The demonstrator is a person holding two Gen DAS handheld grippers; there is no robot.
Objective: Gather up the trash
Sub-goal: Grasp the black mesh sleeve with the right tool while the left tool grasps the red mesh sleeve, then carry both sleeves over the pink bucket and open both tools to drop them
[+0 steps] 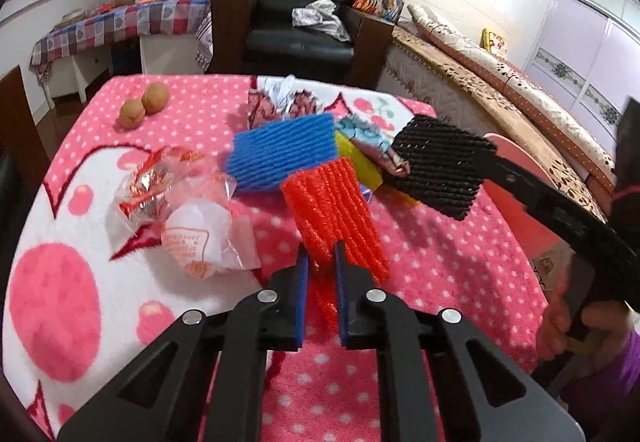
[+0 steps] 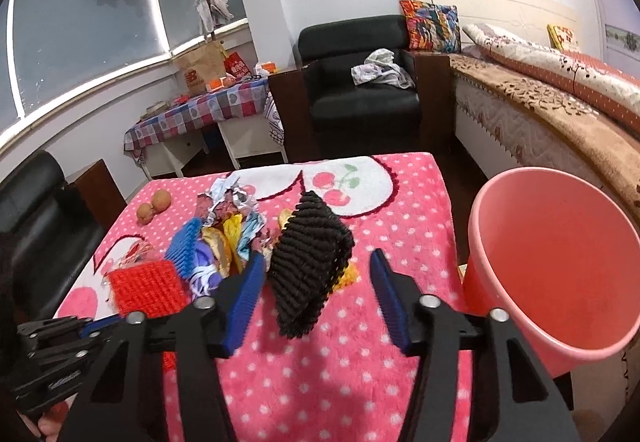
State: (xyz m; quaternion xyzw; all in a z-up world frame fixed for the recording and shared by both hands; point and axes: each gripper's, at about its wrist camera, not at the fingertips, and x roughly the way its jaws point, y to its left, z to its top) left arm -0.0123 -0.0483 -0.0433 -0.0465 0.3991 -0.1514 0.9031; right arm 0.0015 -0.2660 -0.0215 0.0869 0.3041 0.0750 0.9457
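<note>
My left gripper has its jaws drawn narrow on the near end of a red foam net sleeve, a ribbed, spongy mesh strip whose long axis runs away from me up the pink polka-dot fleece table, its far end tilted slightly left. My right gripper holds its jaws about half wide around a black foam net sleeve of the same corrugated weave; this one stands on its narrow edge, long axis slanting from near-low to far-high. The left blue pad looks to touch it, while the right pad stands clear, though from this angle I cannot be sure of the contact. Behind both lies a blue foam net sleeve, flat and rectangular, beside a heap of crumpled wrappers of foil and paper. Clear crinkled plastic bags sit to the left. A smooth pink plastic bucket leans at the table's right edge.
</note>
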